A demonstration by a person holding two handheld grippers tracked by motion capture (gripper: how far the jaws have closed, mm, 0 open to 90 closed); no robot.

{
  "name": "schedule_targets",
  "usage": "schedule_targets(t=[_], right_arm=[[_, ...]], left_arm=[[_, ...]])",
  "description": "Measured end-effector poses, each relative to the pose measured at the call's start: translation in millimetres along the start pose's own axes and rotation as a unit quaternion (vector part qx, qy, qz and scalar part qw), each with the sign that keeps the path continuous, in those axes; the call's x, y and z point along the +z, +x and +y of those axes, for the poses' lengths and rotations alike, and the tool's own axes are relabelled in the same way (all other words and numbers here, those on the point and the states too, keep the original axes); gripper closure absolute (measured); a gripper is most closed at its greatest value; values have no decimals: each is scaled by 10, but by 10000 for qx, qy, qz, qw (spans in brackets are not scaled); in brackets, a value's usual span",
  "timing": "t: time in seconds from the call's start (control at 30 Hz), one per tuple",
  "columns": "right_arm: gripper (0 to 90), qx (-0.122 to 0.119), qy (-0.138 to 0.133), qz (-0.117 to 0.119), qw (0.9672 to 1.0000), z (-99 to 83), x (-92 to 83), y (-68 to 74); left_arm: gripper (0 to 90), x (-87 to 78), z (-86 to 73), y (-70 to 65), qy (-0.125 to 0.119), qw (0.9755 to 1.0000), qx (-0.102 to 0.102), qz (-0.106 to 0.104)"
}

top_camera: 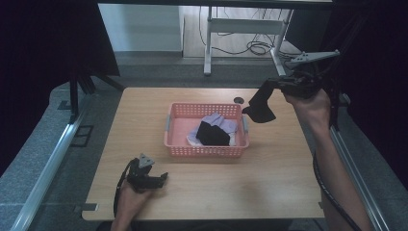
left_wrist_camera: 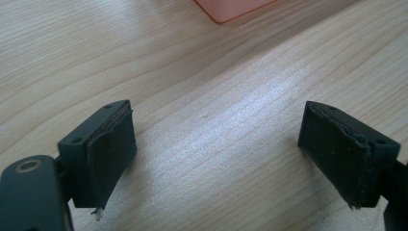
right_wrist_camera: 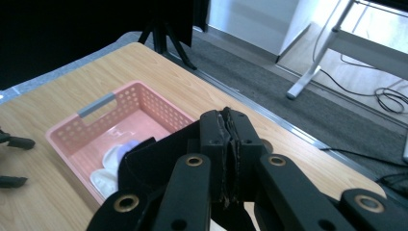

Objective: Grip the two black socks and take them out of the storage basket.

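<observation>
While the right gripper (top_camera: 270,86) holds a black cloth (top_camera: 260,108) up in the air, its jaws pinched tight on the cloth's upper edge, the thing that matters is where the cloth hangs against the pink basket (top_camera: 179,144): it dangles just beyond the basket's far right corner, above the table (top_camera: 250,183) and not over the basket's opening. The cloth's long axis runs nearly straight down from the jaws, slightly slanted toward the basket. Judging from this, the right hand is much the nearer to the basket's right end and only a short sideways shift toward the middle of the table would bring the cloth over it. Inside the basket lie a lilac cloth (top_camera: 217,120) and another black piece (top_camera: 213,134), piled toward the right half, so the left half is freer. A small dark disc (top_camera: 238,100) sits on the table beside the far rim. The left gripper (top_camera: 161,179) rests low at the near left of the table, jaws spread wide with nothing between them, well apart from the basket and out of the way.
</observation>
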State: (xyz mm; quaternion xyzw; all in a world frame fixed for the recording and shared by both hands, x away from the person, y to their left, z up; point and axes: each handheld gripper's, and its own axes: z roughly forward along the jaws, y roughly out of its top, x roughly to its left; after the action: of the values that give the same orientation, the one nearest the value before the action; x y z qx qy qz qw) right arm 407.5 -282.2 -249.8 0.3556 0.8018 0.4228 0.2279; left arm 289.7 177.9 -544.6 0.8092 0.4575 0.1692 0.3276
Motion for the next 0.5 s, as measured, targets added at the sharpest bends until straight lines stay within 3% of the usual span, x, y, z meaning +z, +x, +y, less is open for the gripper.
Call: schedule_targets(t=[0.33,0.5], right_arm=[[860,270,125,-265,9992,-343,-107,-213],[859,410,187,-291,9986,-516,-96,-275]], left_arm=[[128,3,0,-1,-19,10000,-4,5],[128,5,-1,-2,-32,10000,-12,7]])
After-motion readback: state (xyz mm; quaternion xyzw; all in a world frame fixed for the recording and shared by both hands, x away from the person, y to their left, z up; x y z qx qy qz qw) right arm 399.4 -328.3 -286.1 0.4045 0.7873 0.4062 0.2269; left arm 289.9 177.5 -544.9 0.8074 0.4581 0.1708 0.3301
